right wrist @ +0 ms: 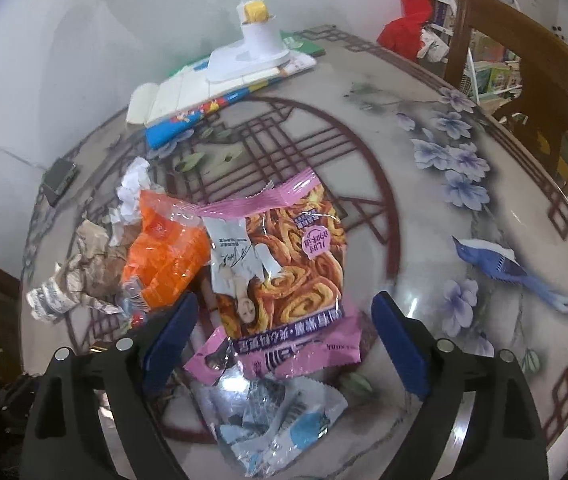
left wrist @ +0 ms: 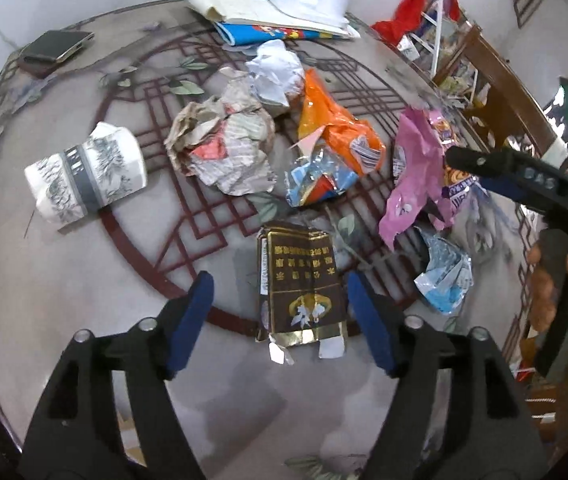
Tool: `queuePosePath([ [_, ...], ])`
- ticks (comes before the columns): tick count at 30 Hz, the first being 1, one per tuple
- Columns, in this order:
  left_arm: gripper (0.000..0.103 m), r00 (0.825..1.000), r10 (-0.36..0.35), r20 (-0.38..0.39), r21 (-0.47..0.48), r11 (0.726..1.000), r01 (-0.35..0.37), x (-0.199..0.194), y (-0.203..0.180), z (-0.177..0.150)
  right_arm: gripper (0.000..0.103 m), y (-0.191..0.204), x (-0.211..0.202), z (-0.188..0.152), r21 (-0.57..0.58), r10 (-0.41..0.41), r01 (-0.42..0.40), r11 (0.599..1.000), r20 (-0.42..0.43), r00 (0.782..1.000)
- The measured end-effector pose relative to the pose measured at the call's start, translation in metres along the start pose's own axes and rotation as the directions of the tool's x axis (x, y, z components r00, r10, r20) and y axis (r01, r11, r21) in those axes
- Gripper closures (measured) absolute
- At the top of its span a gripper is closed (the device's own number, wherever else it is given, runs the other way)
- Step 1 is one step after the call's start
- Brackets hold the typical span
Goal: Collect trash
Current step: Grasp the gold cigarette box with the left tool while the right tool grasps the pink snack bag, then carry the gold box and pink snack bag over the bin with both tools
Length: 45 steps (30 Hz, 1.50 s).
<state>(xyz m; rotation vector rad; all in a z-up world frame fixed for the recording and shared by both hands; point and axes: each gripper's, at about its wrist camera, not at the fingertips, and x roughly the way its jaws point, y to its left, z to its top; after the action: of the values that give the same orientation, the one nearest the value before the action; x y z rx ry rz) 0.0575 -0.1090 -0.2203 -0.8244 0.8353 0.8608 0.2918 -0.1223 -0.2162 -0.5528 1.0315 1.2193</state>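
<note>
Though tipped over, paper cup (left wrist: 84,174) (contents unseen).

Between my fingers (left wrist: 200,300) a flattened brown pack (left wrist: 302,288) lies flat; pink wrapper (right wrist: 280,264), orange bag (left wrist: 338,128), crumpled paper (left wrist: 224,140) litter the worktop (left wrist: 84,280).

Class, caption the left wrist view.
Open left hand-held gripper straddles a flattened brown cigarette pack amid table litter.

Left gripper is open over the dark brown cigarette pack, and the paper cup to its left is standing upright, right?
Not quite. The left gripper is open around the dark brown flattened cigarette pack, but the white paper cup with grey print lies on its side on the table, as the left wrist view shows.
</note>
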Motion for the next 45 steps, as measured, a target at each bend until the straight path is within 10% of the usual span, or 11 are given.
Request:
queuePosePath([
  [5, 0.030, 1.000, 0.015, -0.026, -0.018, 1.000, -0.016, 0.006, 0.005, -0.004, 0.021, 0.002, 0.027, 0.004, -0.012, -0.019, 0.018, 1.000, -0.059, 0.998],
  [9, 0.030, 0.999, 0.011, -0.036, 0.004, 1.000, -0.011, 0.015, -0.003, -0.004, 0.065, -0.001, 0.023, 0.001, -0.007, -0.026, 0.026, 1.000, -0.028, 0.999],
  [16, 0.030, 0.996, 0.066, -0.054, 0.094, 0.994, -0.060, 0.041, -0.024, -0.007, 0.068, -0.002, -0.032, -0.007, 0.000, -0.036, 0.036, 0.999, 0.093, 0.995],
  [19, 0.051, 0.995, 0.081, -0.051, 0.134, 0.988, -0.073, 0.042, -0.032, -0.008, 0.068, 0.000, -0.060, -0.019, 0.011, -0.033, 0.032, 0.999, 0.137, 0.990],
  [23, 0.054, 0.998, 0.057, -0.040, 0.132, 0.990, -0.051, 0.033, -0.033, -0.008, 0.068, 0.001, -0.084, -0.041, 0.028, -0.026, 0.022, 0.999, 0.162, 0.986],
  [32, 0.054, 0.992, -0.033, 0.121, 0.199, 0.980, 0.008, -0.043, -0.065, -0.001, 0.068, -0.001, -0.147, -0.091, 0.079, -0.072, 0.055, 0.995, 0.243, 0.967],
  [45, 0.054, 0.938, -0.175, 0.300, 0.325, 0.943, 0.072, -0.149, -0.118, -0.029, 0.068, -0.008, -0.242, -0.160, 0.187, -0.149, 0.083, 0.979, 0.375, 0.915],
])
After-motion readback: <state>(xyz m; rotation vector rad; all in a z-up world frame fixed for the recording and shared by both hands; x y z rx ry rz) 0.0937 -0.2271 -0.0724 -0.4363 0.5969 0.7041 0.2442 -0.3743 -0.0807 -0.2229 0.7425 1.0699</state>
